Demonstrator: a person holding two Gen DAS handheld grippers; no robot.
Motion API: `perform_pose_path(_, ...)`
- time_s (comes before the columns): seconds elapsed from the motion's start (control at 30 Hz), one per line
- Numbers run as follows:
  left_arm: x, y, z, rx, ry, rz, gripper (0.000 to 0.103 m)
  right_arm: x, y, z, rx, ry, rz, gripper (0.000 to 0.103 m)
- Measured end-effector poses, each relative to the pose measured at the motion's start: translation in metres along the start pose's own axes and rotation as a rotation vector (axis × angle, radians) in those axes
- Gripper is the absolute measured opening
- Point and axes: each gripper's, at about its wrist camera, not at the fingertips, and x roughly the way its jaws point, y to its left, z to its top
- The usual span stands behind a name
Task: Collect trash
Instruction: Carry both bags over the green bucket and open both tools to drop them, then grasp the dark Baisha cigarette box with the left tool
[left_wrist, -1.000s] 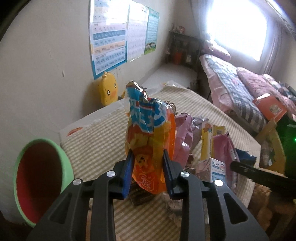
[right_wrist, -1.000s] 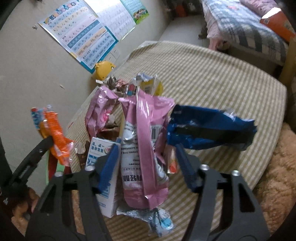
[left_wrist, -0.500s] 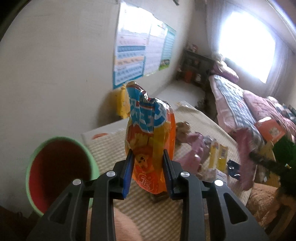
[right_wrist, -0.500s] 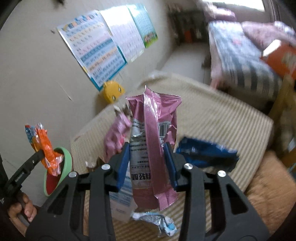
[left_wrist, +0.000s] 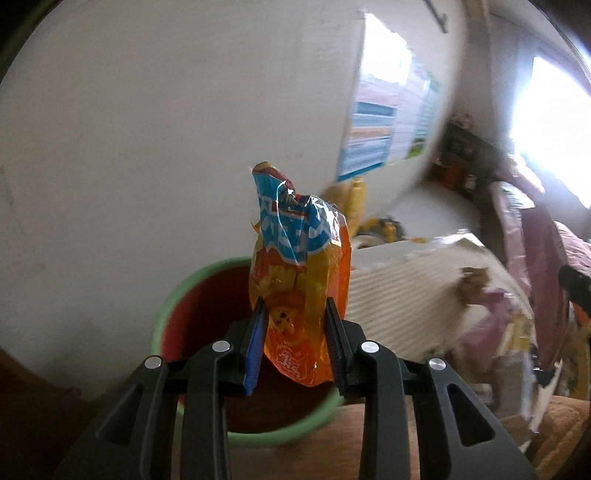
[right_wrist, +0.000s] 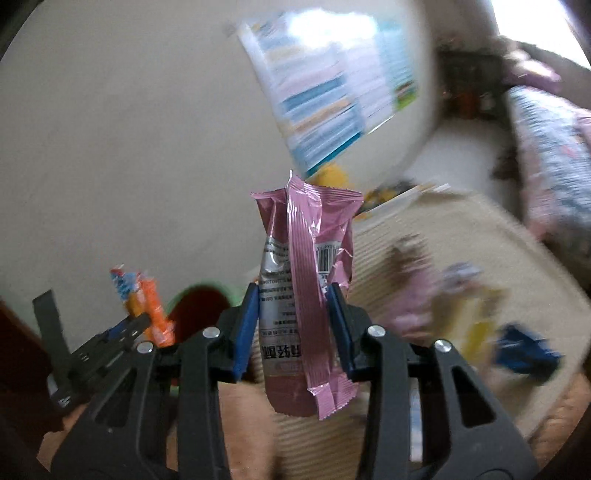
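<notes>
My left gripper (left_wrist: 295, 328) is shut on an orange and blue snack bag (left_wrist: 301, 277) and holds it upright over the mouth of a green-rimmed, red-lined bin (left_wrist: 184, 295). My right gripper (right_wrist: 293, 314) is shut on a pink and silver wrapper (right_wrist: 306, 280), lifted off the table. In the right wrist view the left gripper (right_wrist: 110, 339) with the orange bag (right_wrist: 147, 306) is at lower left, in front of the bin (right_wrist: 199, 299). More wrappers lie blurred on the checked tablecloth (right_wrist: 424, 236).
A pink wrapper (right_wrist: 413, 302), a yellow pack (right_wrist: 476, 321) and a blue bag (right_wrist: 524, 354) lie on the table at right. A wall with posters (right_wrist: 332, 85) is behind. A yellow duck toy (left_wrist: 356, 195) stands by the wall. A bed (right_wrist: 554, 155) is far right.
Both grippers have swung left towards the bin. The orange bag is now over the bin's mouth. The pink wrapper has been carried up and left, away from the pile.
</notes>
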Motion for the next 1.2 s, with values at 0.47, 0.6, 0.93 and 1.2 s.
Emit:
perform_pose_path(0.47,0.038,0.051,-0.011,-0.095,0.102,0.101,0.062,0.133,0.077,0.001,0.005,0.201,0.196,0.063)
perform_pose_path(0.6,0.041,0.050,-0.012,-0.091,0.104,0.112,0.066,0.122,0.072,-0.004,0.007,0.194,0.191,0.064)
perform_pose_path(0.93,0.031,0.034,-0.015,-0.059,0.097,0.079,0.066,0.072,0.041,-0.006,0.021,0.124,0.141,0.065)
perform_pose_path(1.2,0.024,-0.006,-0.011,-0.043,0.105,-0.008,0.066,0.008,-0.016,-0.014,0.020,0.012,-0.059,0.072)
